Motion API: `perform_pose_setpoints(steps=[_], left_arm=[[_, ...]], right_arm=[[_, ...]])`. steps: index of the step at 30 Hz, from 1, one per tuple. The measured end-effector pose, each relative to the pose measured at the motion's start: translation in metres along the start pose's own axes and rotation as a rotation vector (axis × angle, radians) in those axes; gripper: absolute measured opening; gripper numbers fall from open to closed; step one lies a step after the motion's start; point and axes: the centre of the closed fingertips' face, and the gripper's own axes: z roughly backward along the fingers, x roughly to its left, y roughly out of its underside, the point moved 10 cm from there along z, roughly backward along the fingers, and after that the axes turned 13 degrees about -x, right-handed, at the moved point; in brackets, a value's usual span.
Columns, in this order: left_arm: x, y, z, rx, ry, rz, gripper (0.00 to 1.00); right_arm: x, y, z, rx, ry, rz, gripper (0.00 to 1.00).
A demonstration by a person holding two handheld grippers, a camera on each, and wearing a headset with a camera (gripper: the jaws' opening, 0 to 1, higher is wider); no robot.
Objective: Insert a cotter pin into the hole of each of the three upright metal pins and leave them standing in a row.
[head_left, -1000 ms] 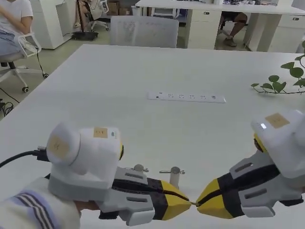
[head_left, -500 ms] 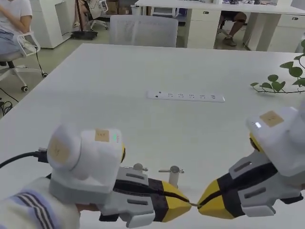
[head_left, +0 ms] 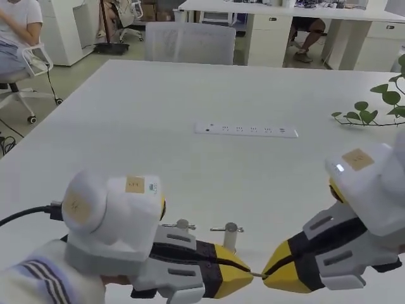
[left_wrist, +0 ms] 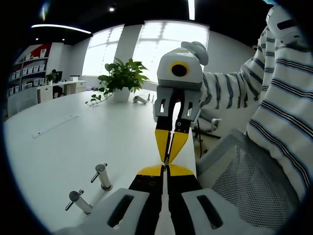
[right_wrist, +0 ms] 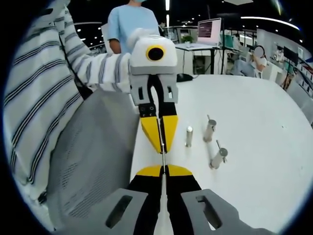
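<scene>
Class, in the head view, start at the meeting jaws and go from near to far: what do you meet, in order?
The cotter pin between the jaws → upright metal pin just behind it → white power strip → grey chair.

An office: white desks (head_left: 278,9), a swivel chair (head_left: 33,60), a monitor (right_wrist: 209,30).

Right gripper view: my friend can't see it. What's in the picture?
The right gripper and the left gripper meet tip to tip, both shut on a thin cotter pin. Beside them three metal pins stand on the white table, two already pinned.
</scene>
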Motion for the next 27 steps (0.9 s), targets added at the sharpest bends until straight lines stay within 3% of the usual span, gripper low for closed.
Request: perform_pose_setpoints(steps=[10, 15, 23, 27], left_arm=[[-0.0004, 0.0022, -0.0015, -0.004, 0.009, 0.003, 0.0], [-0.0025, 0.0006, -0.0023, 0.015, 0.024, -0.024, 0.0], [-0.0019, 0.0034, -0.0016, 0.028, 0.018, -0.004, 0.01], [-0.0036, 0.0056, -0.0009, 0.026, 0.019, 0.004, 0.08]], right_arm=[[0.0008, 0.0, 0.0021, 0.003, -0.004, 0.0, 0.02], [0.0025, 0.0001, 0.0012, 0.015, -0.015, 0.0, 0.02], [0.0027, 0.0008, -0.0016, 0.031, -0.021, 0.005, 0.02], [0.0026, 0.0011, -0.0028, 0.032, -0.018, 0.004, 0.02]])
